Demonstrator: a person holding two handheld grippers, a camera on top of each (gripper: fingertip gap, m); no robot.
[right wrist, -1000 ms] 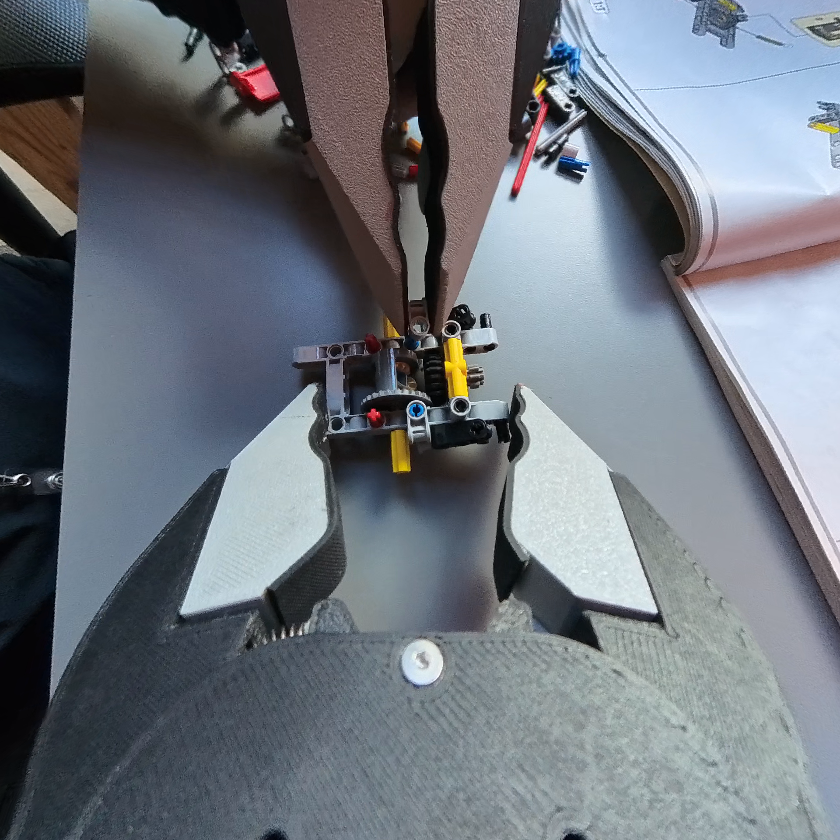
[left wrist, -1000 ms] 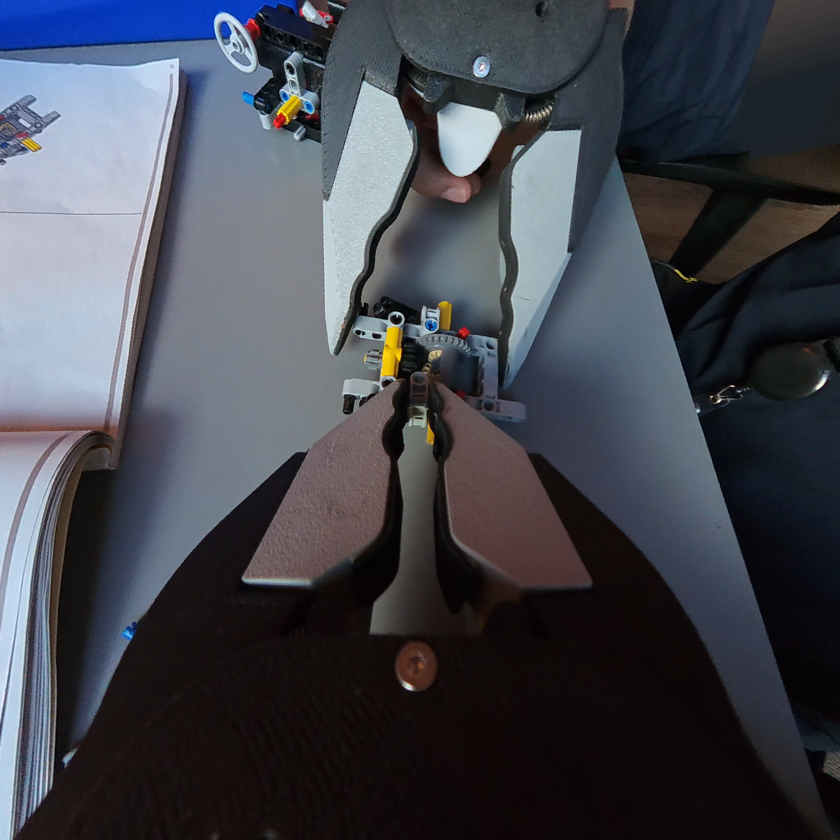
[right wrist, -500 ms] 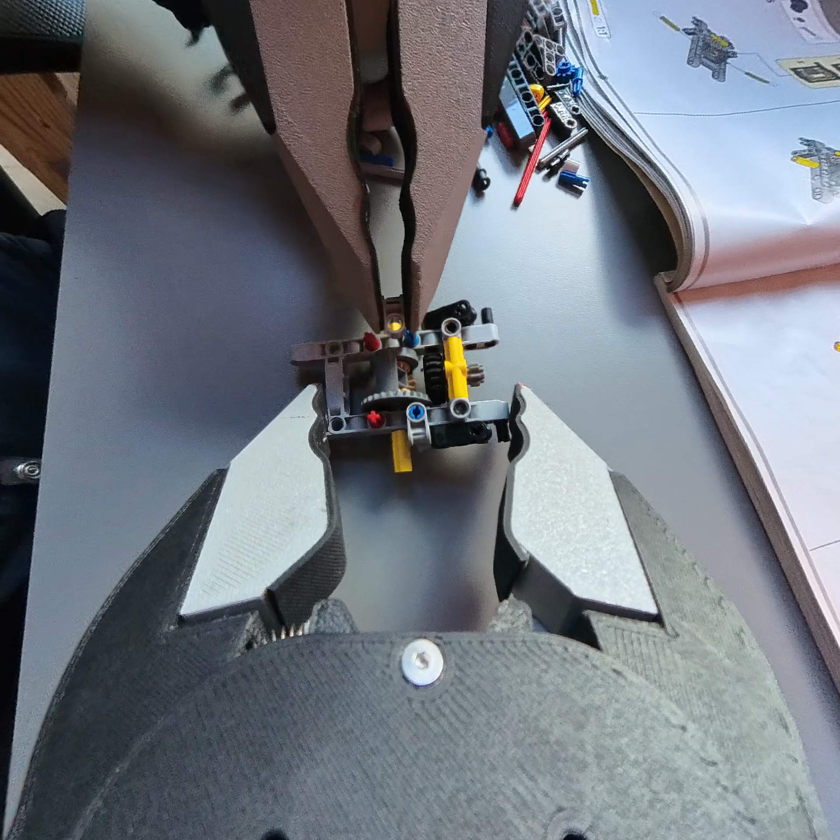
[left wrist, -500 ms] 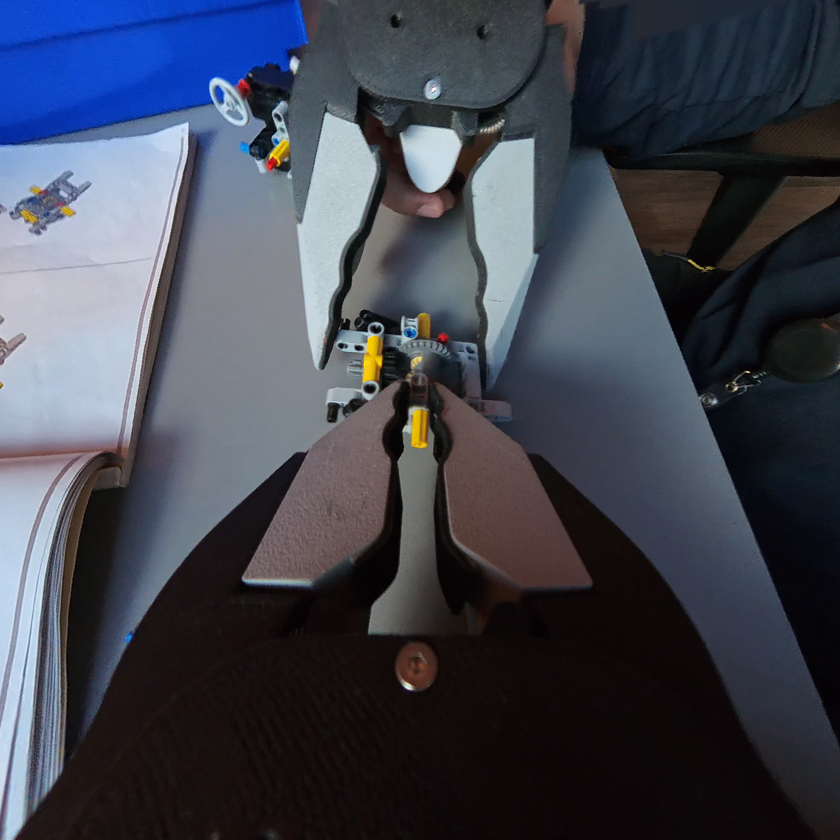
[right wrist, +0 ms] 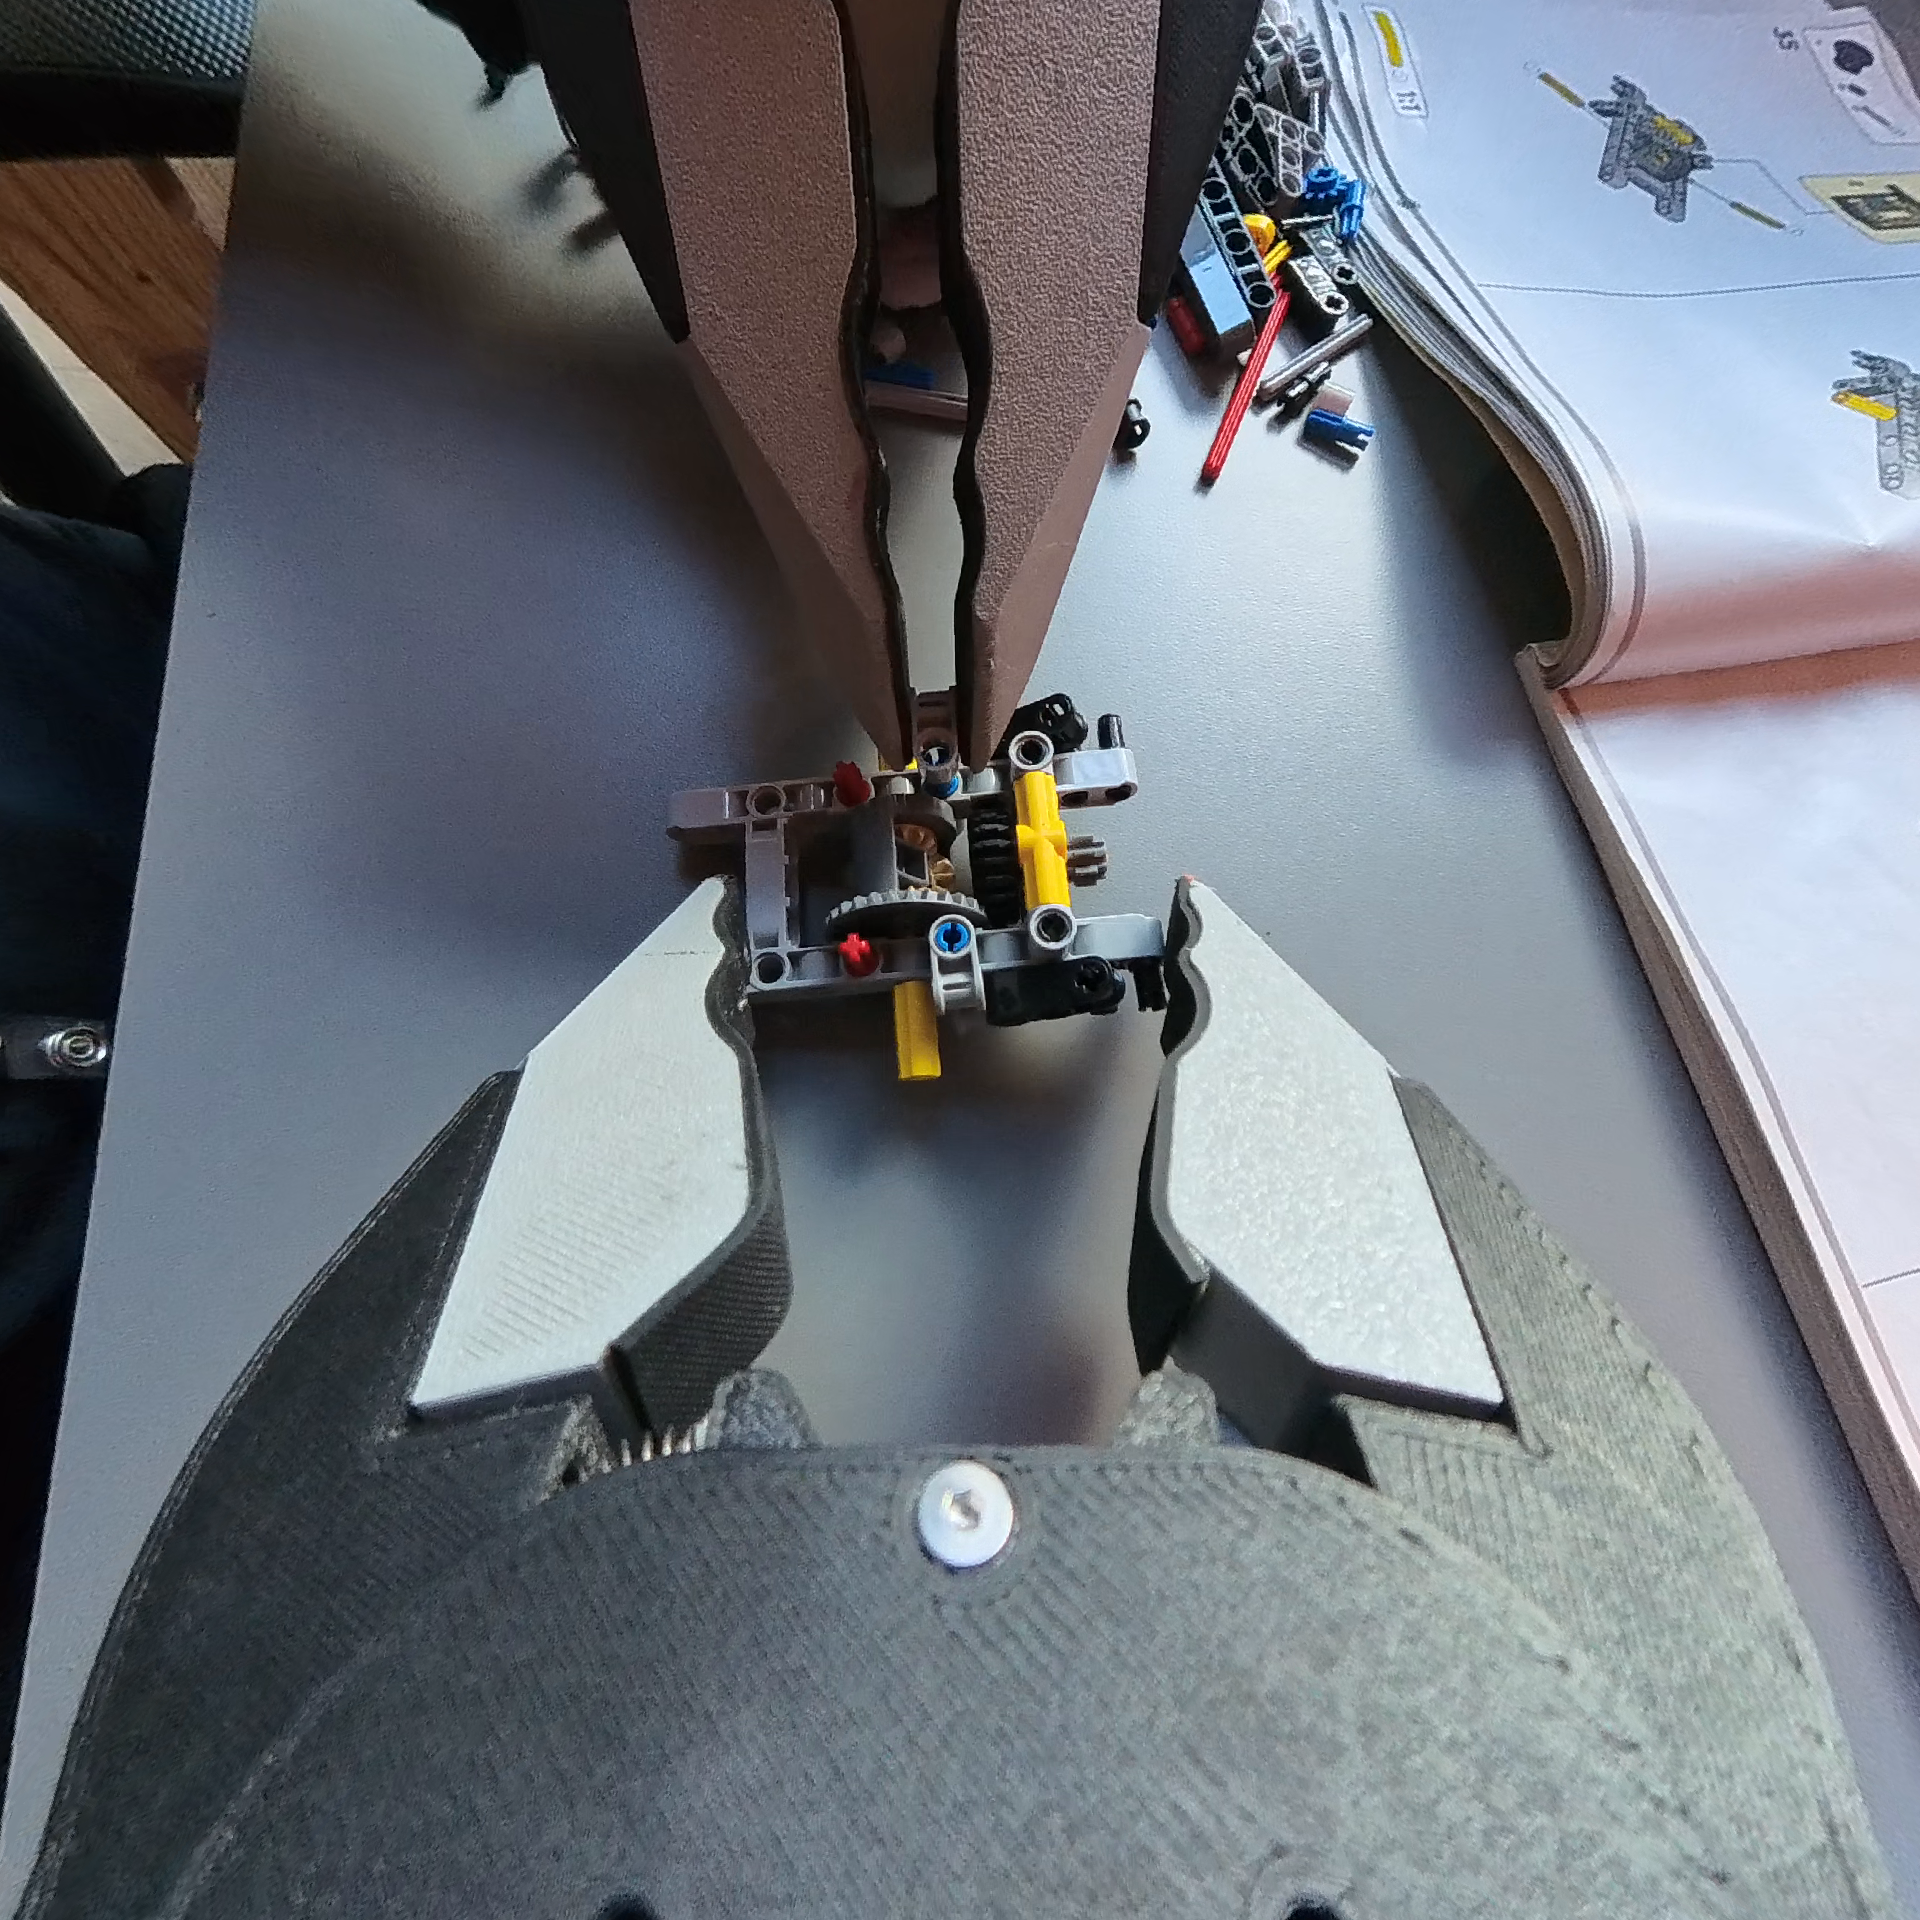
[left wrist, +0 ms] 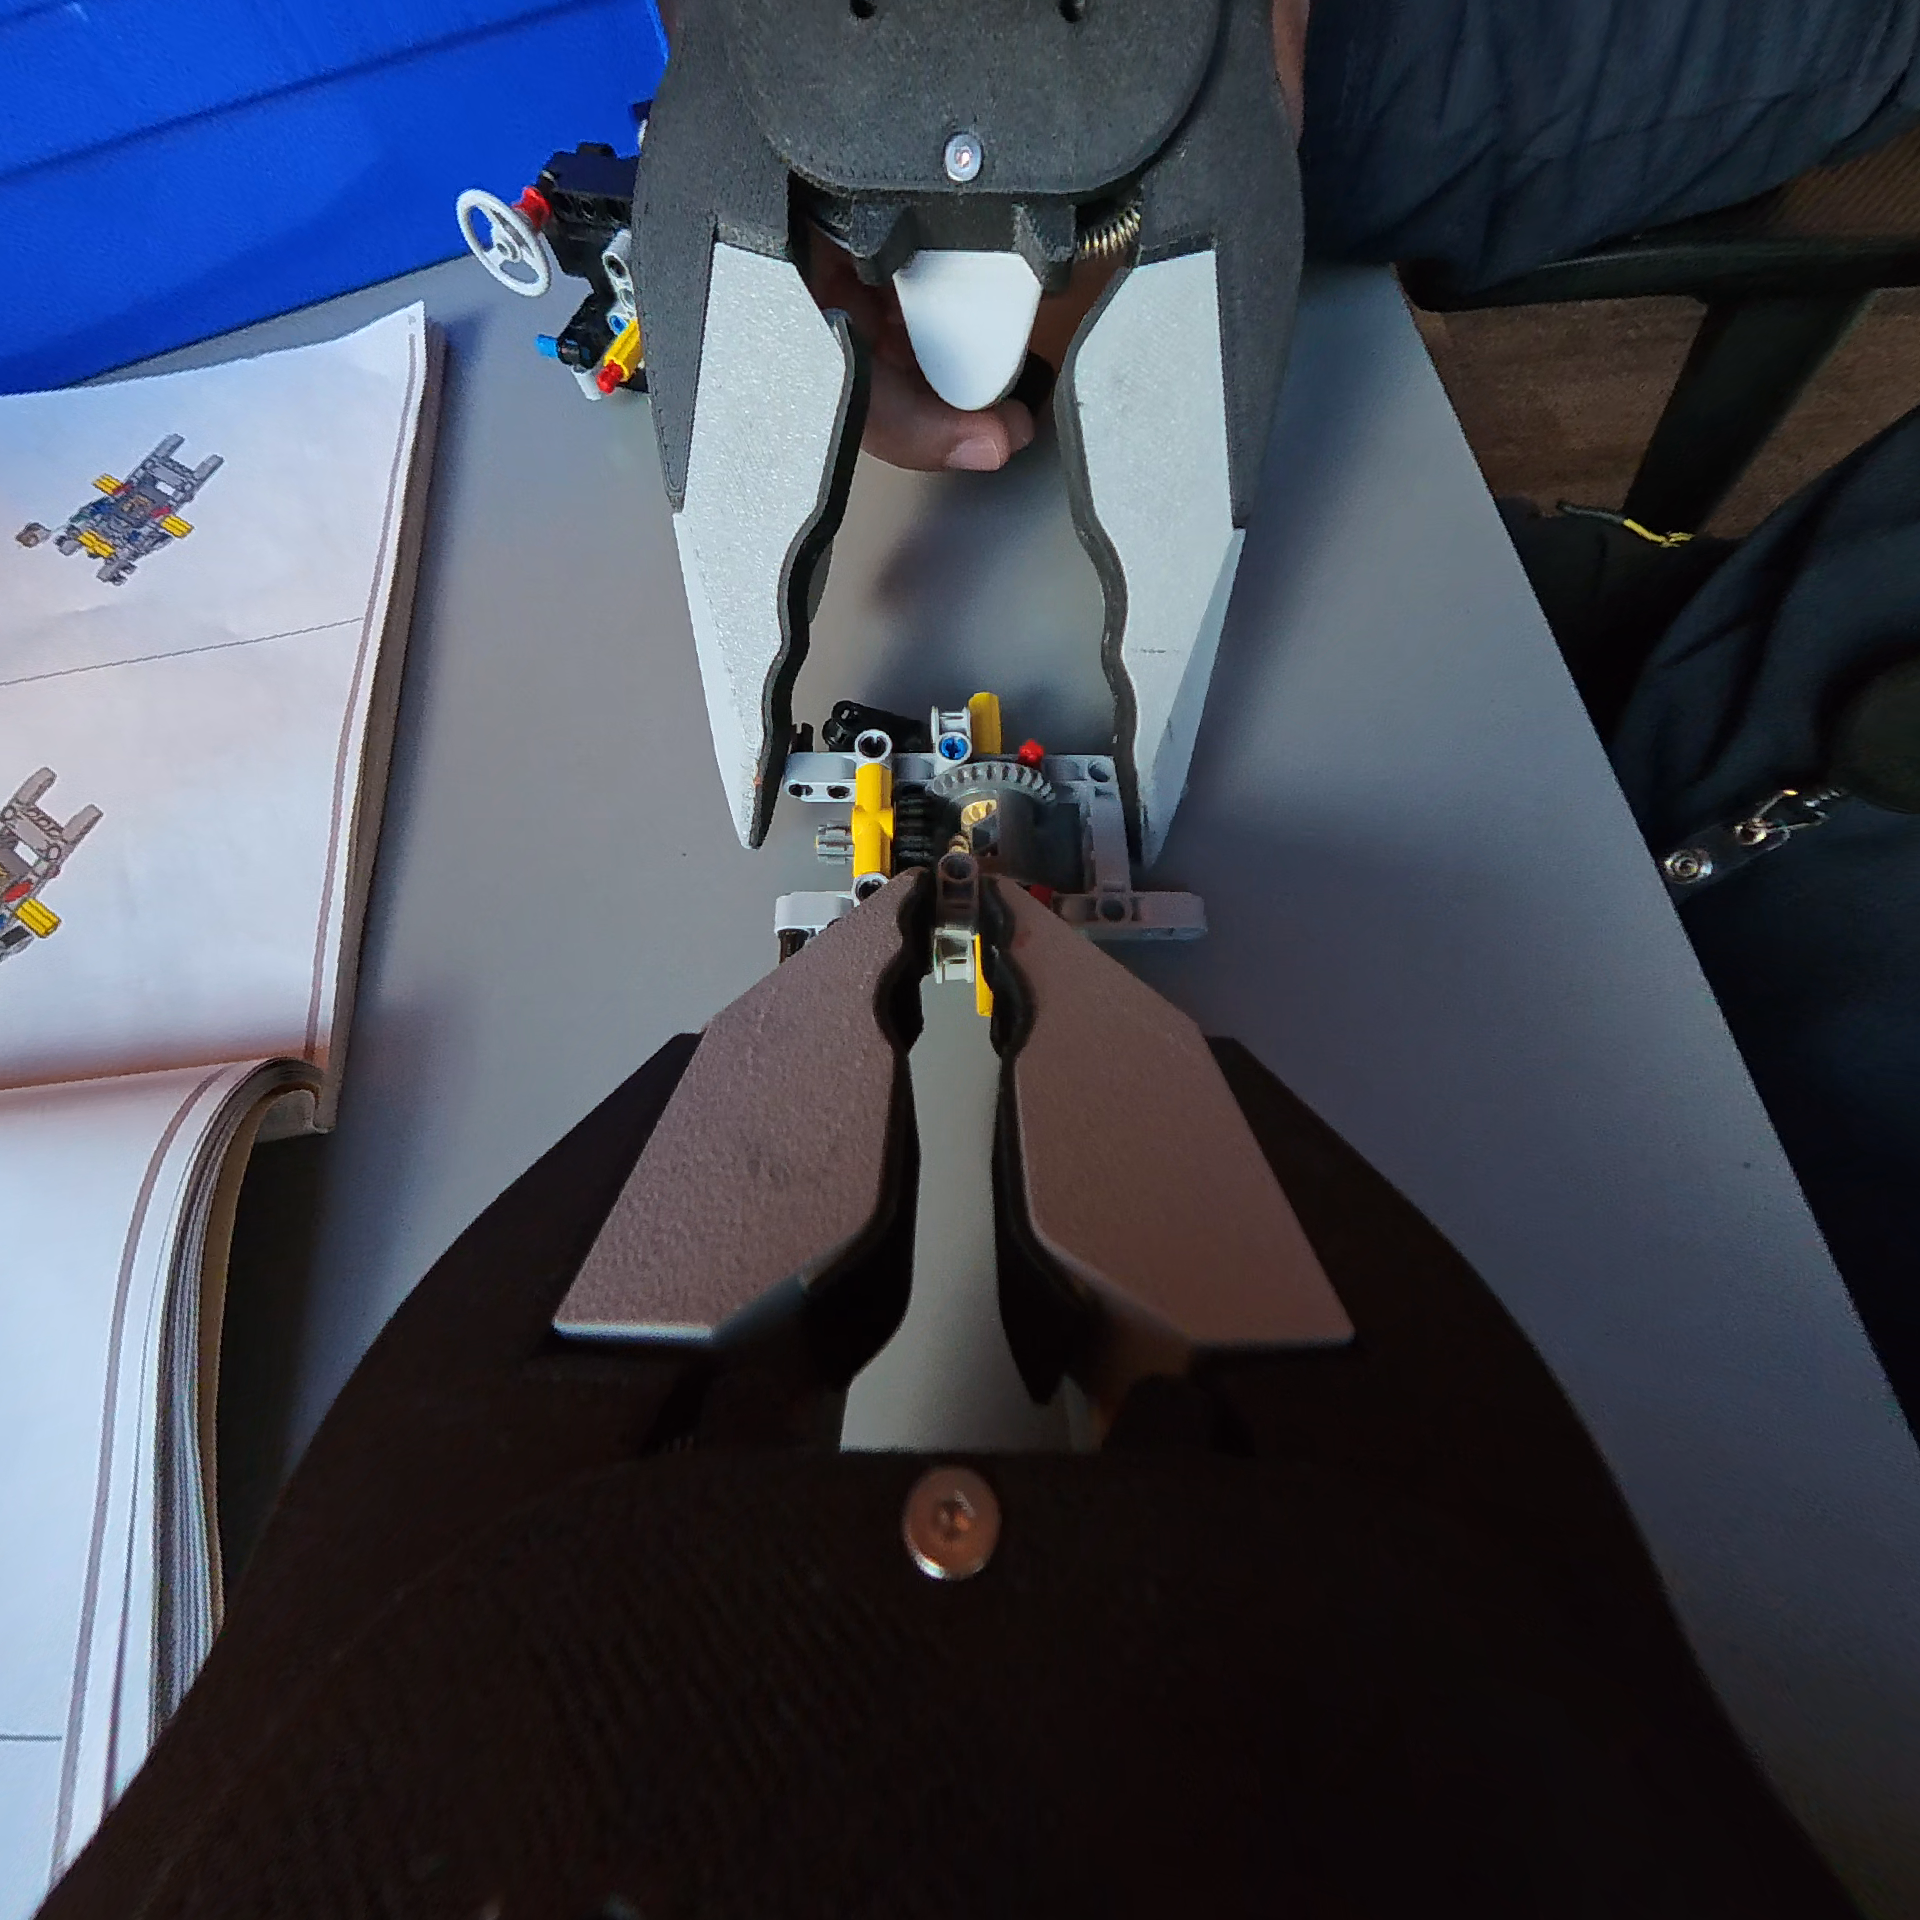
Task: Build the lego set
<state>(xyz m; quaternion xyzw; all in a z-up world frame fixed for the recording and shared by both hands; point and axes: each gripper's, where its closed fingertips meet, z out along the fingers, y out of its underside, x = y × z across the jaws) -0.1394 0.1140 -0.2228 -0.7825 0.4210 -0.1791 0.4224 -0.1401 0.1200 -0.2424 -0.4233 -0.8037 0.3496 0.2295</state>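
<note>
A small gear assembly [right wrist: 769,894] of grey beams, gears and yellow axles lies on the grey table [right wrist: 468,623]. My right gripper [right wrist: 953,904], with silver fingers, spans it. One pad touches the grey frame and the other touches the black pin end, so it grips the assembly at both ends. My left gripper [left wrist: 956,904], with brown fingers, is shut on a small dark grey connector [left wrist: 956,891]. It holds the connector against the assembly's [left wrist: 1049,831] near beam, above a blue pin. In the right wrist view the left gripper [right wrist: 932,743] comes in from the top. The right gripper also shows in the left wrist view [left wrist: 951,836].
An open instruction booklet [right wrist: 1714,416] lies beside the assembly and also shows in the left wrist view [left wrist: 187,727]. Loose pieces [right wrist: 1268,270] lie behind the left gripper. A second build with a white wheel [left wrist: 582,270] and a blue bin [left wrist: 260,135] are at the far side. The table edge and a person's dark clothing [left wrist: 1766,727] are close by. My left and right fingertips are right by each other.
The left gripper has tilted and shifted slightly at the assembly's edge, still shut on the connector. The right gripper and the assembly have stayed in place.
</note>
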